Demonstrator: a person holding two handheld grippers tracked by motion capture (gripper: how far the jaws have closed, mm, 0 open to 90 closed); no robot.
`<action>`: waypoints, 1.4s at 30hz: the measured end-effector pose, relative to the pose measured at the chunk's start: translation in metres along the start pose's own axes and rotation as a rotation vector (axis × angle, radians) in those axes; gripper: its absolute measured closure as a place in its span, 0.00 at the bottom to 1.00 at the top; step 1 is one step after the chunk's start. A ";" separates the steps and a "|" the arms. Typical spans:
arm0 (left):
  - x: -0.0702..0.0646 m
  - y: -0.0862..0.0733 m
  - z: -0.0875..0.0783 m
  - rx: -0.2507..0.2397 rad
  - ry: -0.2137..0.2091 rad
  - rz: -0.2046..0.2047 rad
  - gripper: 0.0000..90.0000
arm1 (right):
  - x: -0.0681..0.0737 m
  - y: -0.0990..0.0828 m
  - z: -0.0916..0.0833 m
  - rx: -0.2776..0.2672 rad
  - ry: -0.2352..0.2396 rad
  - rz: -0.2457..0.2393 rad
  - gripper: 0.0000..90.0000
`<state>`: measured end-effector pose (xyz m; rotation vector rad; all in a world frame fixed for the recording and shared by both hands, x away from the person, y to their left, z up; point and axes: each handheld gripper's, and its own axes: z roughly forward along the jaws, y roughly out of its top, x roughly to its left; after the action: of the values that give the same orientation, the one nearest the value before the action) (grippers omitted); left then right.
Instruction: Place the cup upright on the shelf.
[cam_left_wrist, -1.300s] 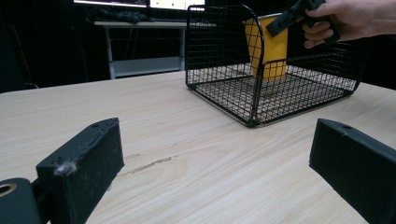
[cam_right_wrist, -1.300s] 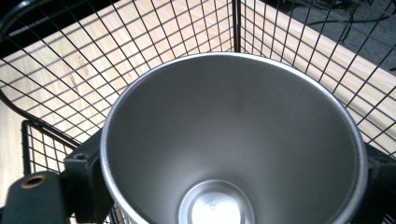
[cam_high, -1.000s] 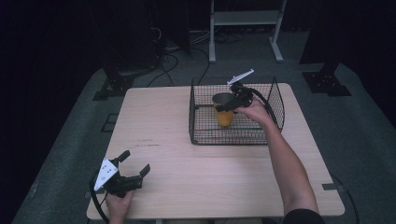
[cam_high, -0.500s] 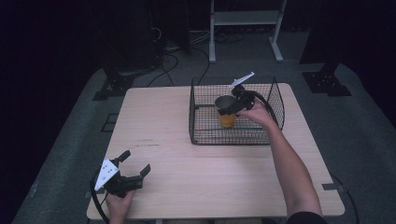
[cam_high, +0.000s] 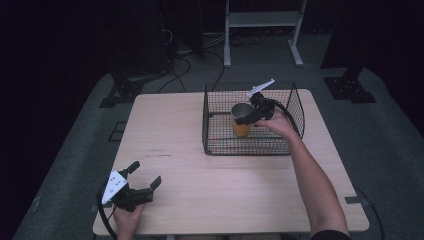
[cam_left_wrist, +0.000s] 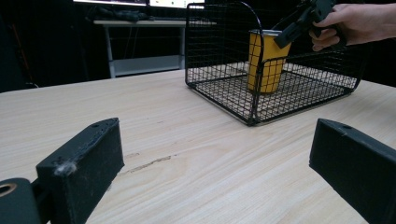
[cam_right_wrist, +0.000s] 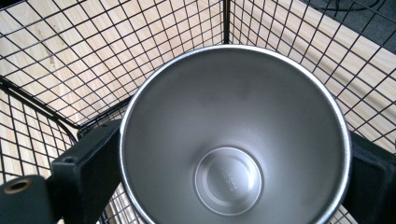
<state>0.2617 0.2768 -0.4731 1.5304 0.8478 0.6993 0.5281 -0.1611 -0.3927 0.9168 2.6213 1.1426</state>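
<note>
Cup (cam_high: 241, 120) slightly raised, upright, mouth up

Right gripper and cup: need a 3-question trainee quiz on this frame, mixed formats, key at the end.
1. True or false: the yellow cup stands upright inside the wire basket.
2. Multiple choice: how do the right gripper's jaws sit relative to the cup? A) both inside it B) one on each side of its rim C) beside it, well apart
3. Short answer: what does the left gripper hold, and where is it?

Key:
1. True.
2. B. The right gripper view looks straight down into the empty steel interior, a jaw at each side.
3. Nothing; its jaws are open, low over the wooden table, at the near left corner.
</note>
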 end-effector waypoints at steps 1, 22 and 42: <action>0.000 0.000 0.000 0.000 0.000 0.000 0.02 | 0.000 0.000 0.000 0.000 0.000 0.000 0.07; -0.001 0.000 0.001 0.002 0.001 0.002 0.02 | 0.002 0.002 -0.019 -0.056 -0.017 0.008 0.02; -0.001 0.000 0.001 0.005 0.005 0.003 0.02 | -0.001 0.004 -0.062 -0.160 -0.046 0.039 0.02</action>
<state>0.2621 0.2757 -0.4733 1.5347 0.8515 0.7038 0.5089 -0.1977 -0.3470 0.9533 2.4440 1.3022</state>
